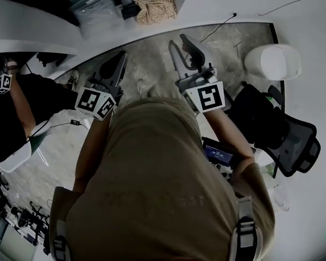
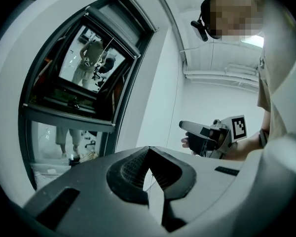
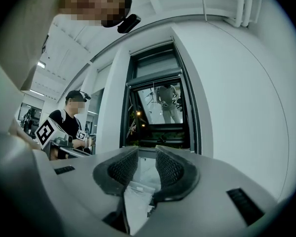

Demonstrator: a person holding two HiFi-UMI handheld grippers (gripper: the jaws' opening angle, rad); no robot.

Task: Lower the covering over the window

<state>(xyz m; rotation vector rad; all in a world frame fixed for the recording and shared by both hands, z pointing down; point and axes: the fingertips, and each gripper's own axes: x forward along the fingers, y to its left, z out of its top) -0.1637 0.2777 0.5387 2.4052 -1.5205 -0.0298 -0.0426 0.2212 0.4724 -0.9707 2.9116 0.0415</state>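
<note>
A tall dark-framed window [image 3: 158,112] stands ahead, seen also in the left gripper view as window [image 2: 84,78], with a grey band across its top and the glass below bare. A thin cord [image 2: 176,107] hangs down the white wall beside it and runs into my left gripper [image 2: 149,152], whose jaws are closed on it. My right gripper [image 3: 140,169] is open and holds nothing. It points at the window's lower part. In the head view the left gripper [image 1: 117,64] and right gripper [image 1: 186,45] are both raised in front of me.
Another person [image 3: 71,117] with a marker-cube gripper stands at the left. An office chair [image 1: 285,137] and a white bin [image 1: 273,61] are at the right. A clear box [image 1: 98,12] and a cloth bundle [image 1: 155,7] lie by the wall.
</note>
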